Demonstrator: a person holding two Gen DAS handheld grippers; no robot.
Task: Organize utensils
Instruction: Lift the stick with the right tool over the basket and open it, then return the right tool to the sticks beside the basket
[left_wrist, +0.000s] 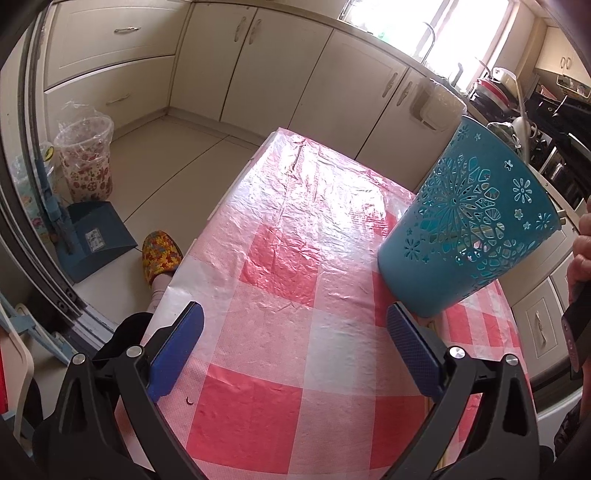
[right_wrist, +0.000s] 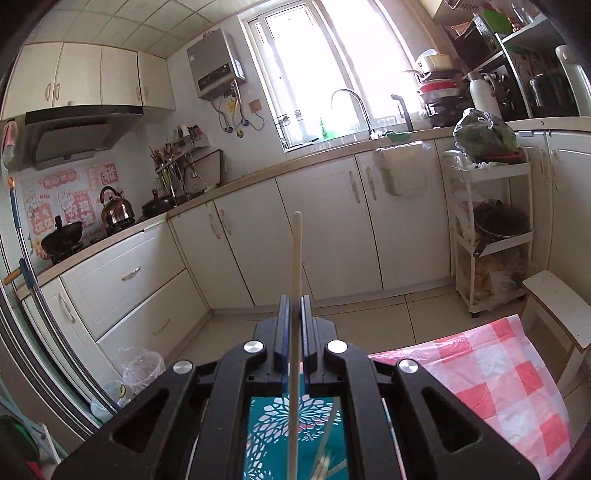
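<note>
A teal perforated utensil holder (left_wrist: 469, 221) stands on the pink checked tablecloth (left_wrist: 280, 280), to the right of my left gripper (left_wrist: 295, 310). That gripper is open, its blue pads (left_wrist: 177, 347) wide apart over the cloth with nothing between them. In the right wrist view my right gripper (right_wrist: 294, 299) is shut on a pale wooden chopstick (right_wrist: 296, 251) that sticks up past the fingertips. Directly below it, between the gripper's arms, is the teal holder (right_wrist: 269, 428) with more pale sticks (right_wrist: 325, 461) inside. A hand (left_wrist: 581, 251) shows at the right edge of the left wrist view.
Cream kitchen cabinets (right_wrist: 325, 229) run behind the table. On the floor to the left are a lined waste bin (left_wrist: 85, 162), a blue dustpan (left_wrist: 96, 240) and a person's foot in a patterned slipper (left_wrist: 160, 258). A white trolley (right_wrist: 491, 236) and a stool (right_wrist: 557, 306) stand at the right.
</note>
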